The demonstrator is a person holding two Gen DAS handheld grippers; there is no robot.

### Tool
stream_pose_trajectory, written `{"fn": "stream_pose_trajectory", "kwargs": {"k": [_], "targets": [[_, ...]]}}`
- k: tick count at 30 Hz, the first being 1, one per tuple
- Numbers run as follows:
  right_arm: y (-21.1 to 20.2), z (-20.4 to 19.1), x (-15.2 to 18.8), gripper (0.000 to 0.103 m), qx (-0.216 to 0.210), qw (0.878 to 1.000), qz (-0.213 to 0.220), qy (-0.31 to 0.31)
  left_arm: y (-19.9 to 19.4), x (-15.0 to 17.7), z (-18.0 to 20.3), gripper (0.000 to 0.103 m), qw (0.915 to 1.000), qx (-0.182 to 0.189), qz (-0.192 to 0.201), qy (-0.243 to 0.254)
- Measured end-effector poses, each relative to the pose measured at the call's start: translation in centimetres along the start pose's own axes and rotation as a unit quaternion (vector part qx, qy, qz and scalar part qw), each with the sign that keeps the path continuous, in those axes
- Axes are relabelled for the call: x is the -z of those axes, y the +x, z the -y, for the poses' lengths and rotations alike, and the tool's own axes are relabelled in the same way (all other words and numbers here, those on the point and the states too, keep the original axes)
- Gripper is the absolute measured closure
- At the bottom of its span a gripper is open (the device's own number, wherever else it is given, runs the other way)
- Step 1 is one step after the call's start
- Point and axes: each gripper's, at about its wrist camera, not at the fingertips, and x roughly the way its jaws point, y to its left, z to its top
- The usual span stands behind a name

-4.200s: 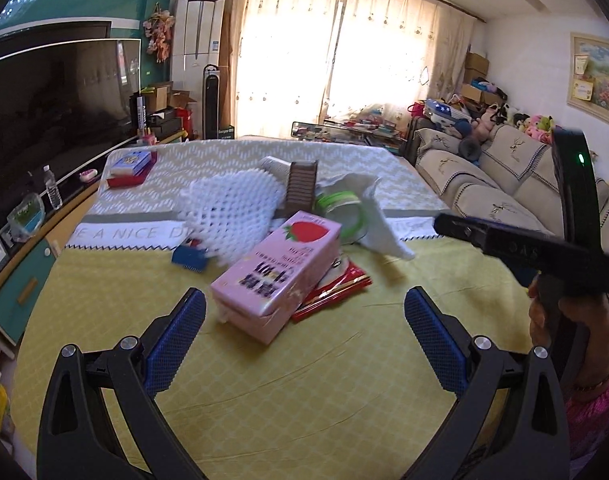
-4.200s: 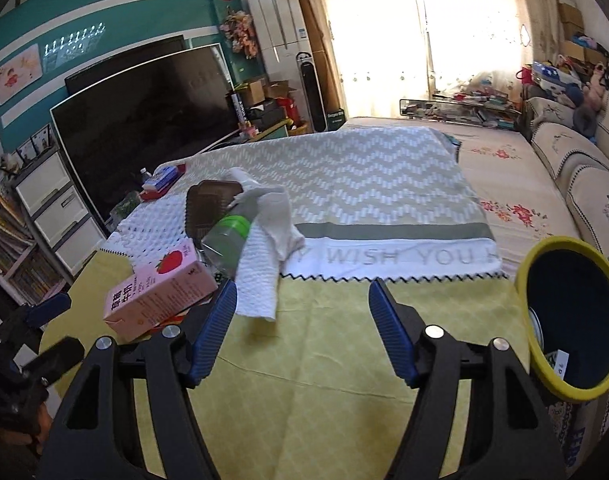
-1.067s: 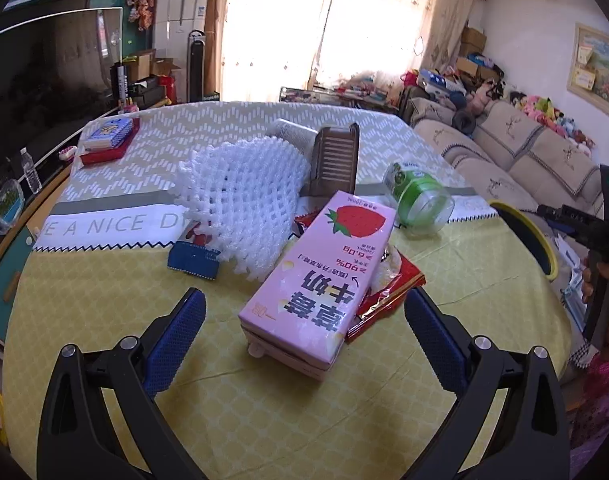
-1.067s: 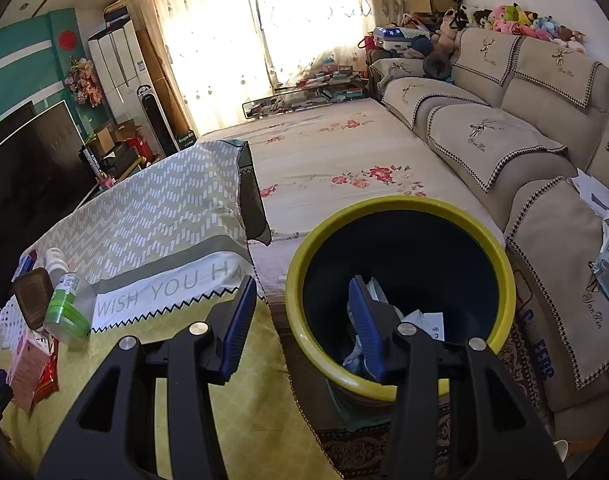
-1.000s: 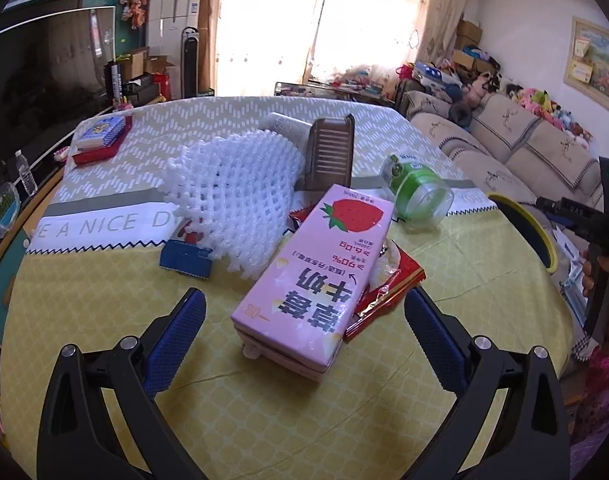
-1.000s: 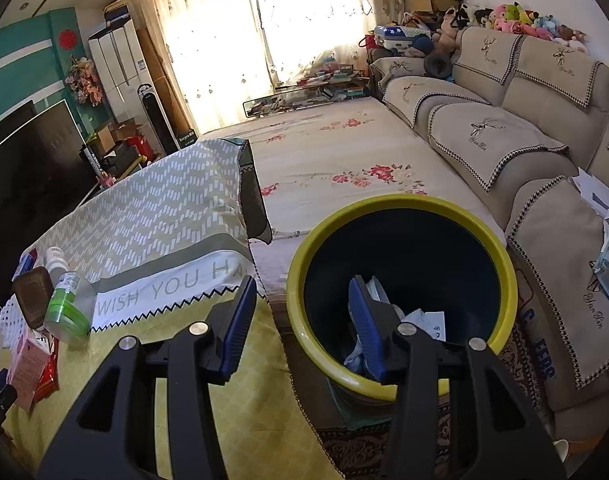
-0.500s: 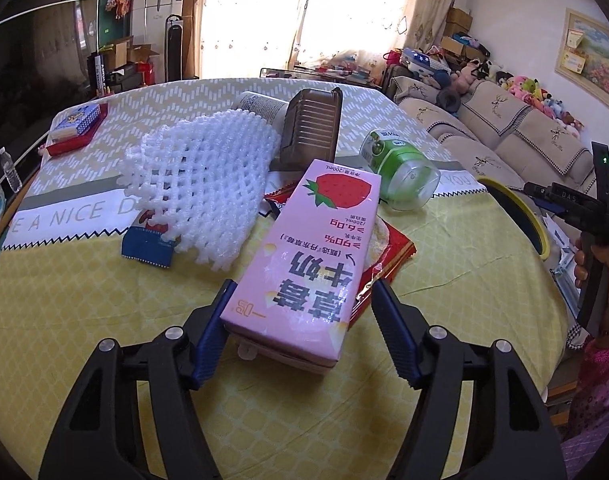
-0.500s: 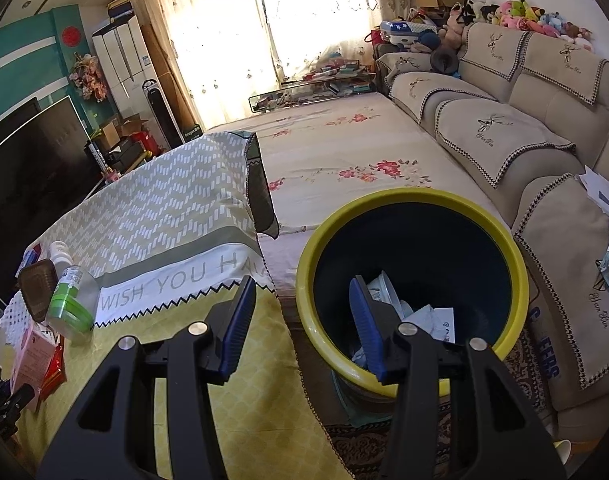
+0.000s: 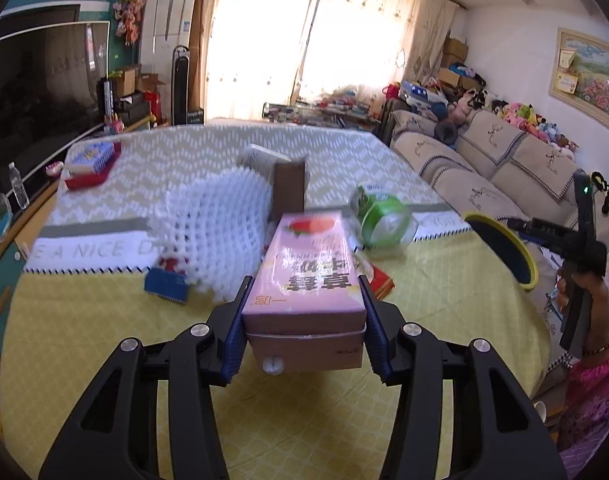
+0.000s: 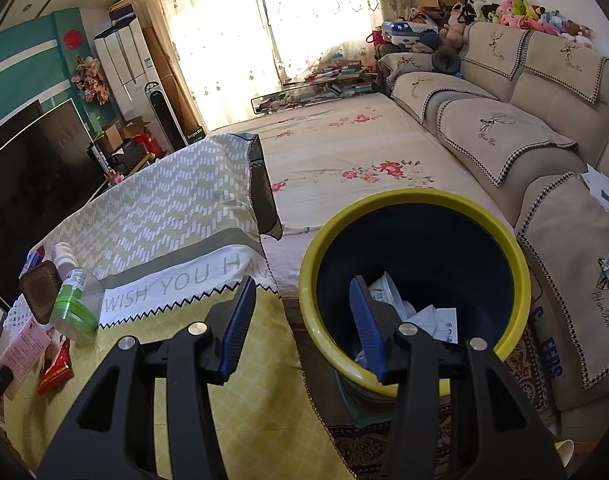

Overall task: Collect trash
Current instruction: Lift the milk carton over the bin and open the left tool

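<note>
A pink strawberry milk carton [image 9: 308, 256] lies lengthwise between the blue pads of my left gripper [image 9: 304, 292]. The jaws are closing and both pads press on the carton's sides, with its near end raised off the yellow tablecloth [image 9: 304, 420]. Behind it lie a white foam net [image 9: 220, 228], a brown plastic tray [image 9: 290, 188], a green-labelled bottle [image 9: 384, 216] and a red wrapper [image 9: 378, 280]. My right gripper [image 10: 302, 284] hangs half open with nothing in it, over the near rim of the yellow-rimmed dark bin [image 10: 416, 196], which holds crumpled paper.
A small blue packet [image 9: 166, 284] lies left of the carton. A red and blue box [image 9: 90, 164] sits far left on the grey zigzag cloth. The bin [image 9: 480, 218] stands off the table's right edge, in front of a beige sofa [image 10: 504, 132]. A television fills the left wall.
My left gripper moved in around the pink carton, its jaws closed from wide open onto the sides, and the carton rose slightly. The right gripper stayed over the bin.
</note>
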Motion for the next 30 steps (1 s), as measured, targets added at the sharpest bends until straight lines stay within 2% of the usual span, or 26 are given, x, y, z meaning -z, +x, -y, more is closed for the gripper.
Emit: {"fn": "stream_pose_trajectory", "kwargs": {"k": [8, 15, 24, 30], "targets": [[0.0, 0.0, 0.1, 0.056, -0.005, 1.000, -0.001, 0.000, -3.0, -1.8, 0.9, 0.054, 0.9990, -0.011, 0.043, 0.004], [-0.1, 0.1, 0.1, 0.056, -0.007, 1.000, 0.000, 0.002, -4.8, -3.4, 3.3, 0.054, 0.9971, 0.003, 0.071, 0.028], [-2.6, 2.5, -0.5, 0.056, -0.001, 0.999, 0.033, 0.024, -5.1, -6.6, 9.0, 0.054, 0.9914, 0.066, 0.088, 0.071], [-4.6, 6.2, -0.8, 0.056, 0.024, 0.997, 0.059, 0.053, -2.2, -8.4, 15.1, 0.054, 0.9819, 0.132, 0.072, 0.115]]}}
